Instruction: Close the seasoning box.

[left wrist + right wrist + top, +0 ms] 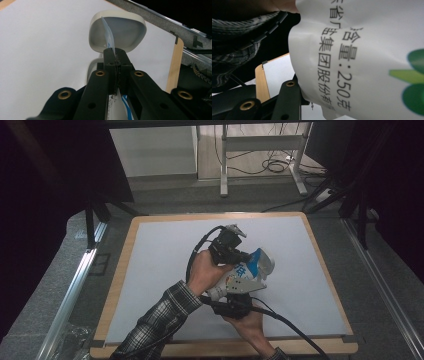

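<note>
A white bag with blue and green print hangs tilted over the middle of the white board. My left gripper is shut on the bag's thin top edge, which hangs over a white rounded bowl. The bowl shows just to the right of the bag. From the near side, my right gripper is shut on the bag's lower body. In the right gripper view one black finger lies against the printed bag; the other is hidden behind it.
The board has a wooden rim and lies on grey matting with metal rails on both sides. White desk legs and cables stand on the floor beyond. Crumpled clear plastic lies at the lower left.
</note>
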A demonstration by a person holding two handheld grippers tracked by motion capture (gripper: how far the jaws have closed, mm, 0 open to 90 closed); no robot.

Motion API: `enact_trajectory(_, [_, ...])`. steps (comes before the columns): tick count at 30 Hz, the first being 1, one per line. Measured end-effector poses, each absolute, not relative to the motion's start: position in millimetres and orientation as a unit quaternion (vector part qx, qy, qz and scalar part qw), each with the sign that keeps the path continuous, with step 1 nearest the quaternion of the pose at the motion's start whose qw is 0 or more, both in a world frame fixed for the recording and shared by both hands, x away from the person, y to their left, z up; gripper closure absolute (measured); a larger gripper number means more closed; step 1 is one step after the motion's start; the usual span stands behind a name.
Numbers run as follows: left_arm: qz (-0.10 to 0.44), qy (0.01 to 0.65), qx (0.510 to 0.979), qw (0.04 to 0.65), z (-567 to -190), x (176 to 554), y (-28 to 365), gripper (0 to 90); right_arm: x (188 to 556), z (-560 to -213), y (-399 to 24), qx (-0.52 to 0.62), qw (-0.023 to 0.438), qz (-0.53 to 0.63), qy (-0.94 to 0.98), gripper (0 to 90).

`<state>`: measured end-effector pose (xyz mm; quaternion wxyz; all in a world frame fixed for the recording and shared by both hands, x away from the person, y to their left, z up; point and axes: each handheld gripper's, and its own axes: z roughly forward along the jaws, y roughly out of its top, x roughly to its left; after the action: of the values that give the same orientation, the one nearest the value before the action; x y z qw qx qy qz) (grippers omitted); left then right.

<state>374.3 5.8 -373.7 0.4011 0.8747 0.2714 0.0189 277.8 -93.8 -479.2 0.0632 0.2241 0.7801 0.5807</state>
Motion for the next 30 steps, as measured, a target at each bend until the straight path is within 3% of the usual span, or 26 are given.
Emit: enact_trajectory(30, [0.015, 0.265, 0.871, 0.413, -378, 366, 15, 89.0, 279, -493, -93, 0.225, 0.076, 0.561, 0.793, 62.3])
